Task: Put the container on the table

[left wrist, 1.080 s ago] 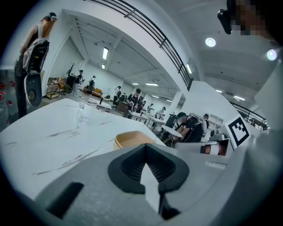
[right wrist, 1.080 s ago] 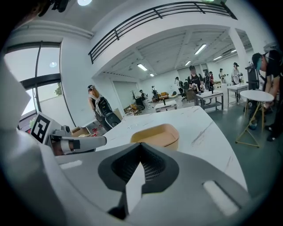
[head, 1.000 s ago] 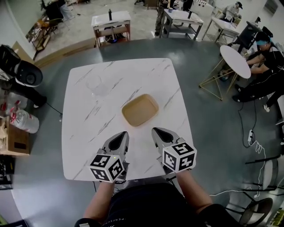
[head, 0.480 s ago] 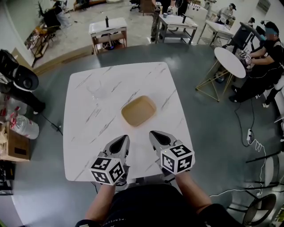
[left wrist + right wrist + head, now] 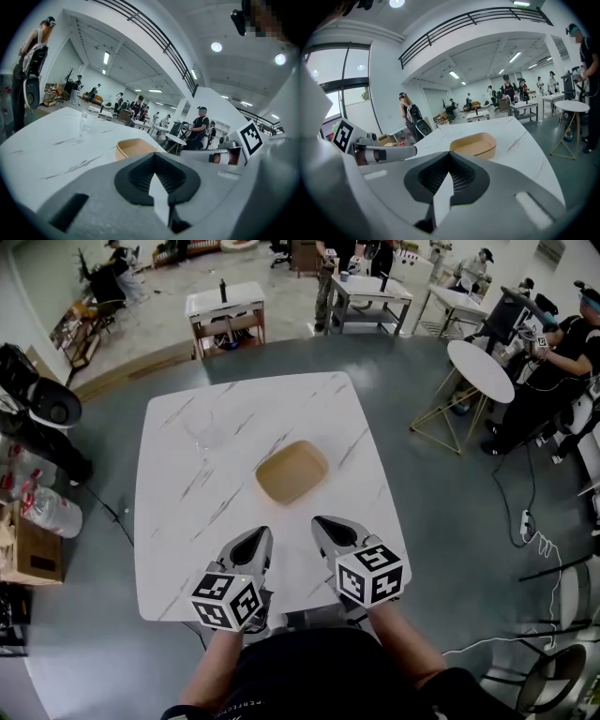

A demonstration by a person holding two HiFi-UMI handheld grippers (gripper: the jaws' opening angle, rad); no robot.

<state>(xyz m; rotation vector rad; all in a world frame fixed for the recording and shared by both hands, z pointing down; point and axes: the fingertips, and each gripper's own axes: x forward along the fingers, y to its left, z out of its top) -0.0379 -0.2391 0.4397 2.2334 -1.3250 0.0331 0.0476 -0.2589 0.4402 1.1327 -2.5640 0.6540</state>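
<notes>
White marble table (image 5: 187, 521) bears tan container (image 5: 292, 472), clear glass (image 5: 199, 422).

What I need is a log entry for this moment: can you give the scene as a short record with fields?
container: tan, shallow, looks empty; sits near the middle of the table
table: white, marble-patterned
glass: clear; far-left of the container, apart from it
left gripper: jaws together, holding nothing, over the table's near edge
right gripper: jaws together, holding nothing, short of the container
task: container already on the table
</notes>
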